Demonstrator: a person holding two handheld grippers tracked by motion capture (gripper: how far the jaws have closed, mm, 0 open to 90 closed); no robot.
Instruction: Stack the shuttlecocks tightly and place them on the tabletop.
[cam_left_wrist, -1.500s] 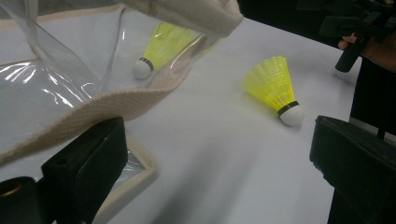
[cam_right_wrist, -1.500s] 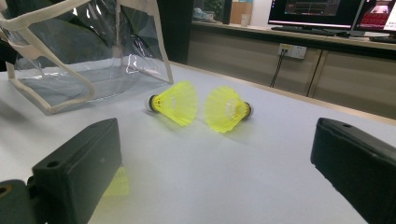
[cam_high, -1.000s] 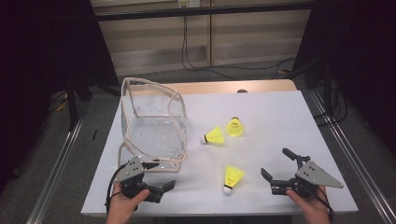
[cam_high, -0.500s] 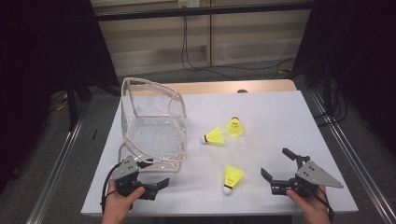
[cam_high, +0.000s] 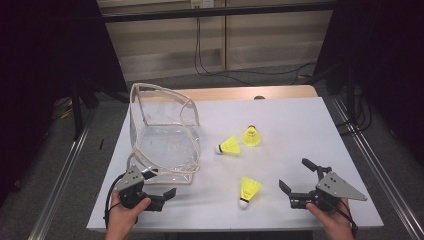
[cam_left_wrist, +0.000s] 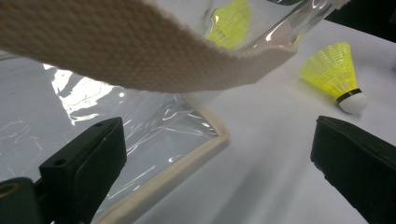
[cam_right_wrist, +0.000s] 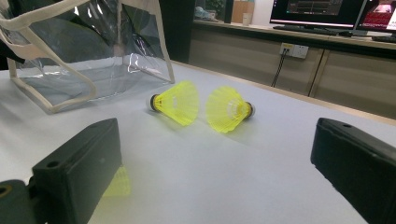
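A clear plastic bag with beige trim stands open at the table's left. Three yellow shuttlecocks lie to its right: two close together and one nearer the front. My left gripper is open at the bag's front corner, low over the table. In the left gripper view the bag's strap hangs just ahead of the open jaws, its bottom seam runs between them, and a shuttlecock lies beyond. My right gripper is open and empty, right of the front shuttlecock.
The white table has a wooden strip along its far edge. The right gripper view faces the paired shuttlecocks, with the bag behind them at left. Metal rails run along both sides of the table.
My left gripper has shifted slightly left along the bag's front edge. The right gripper and the shuttlecocks have not moved.
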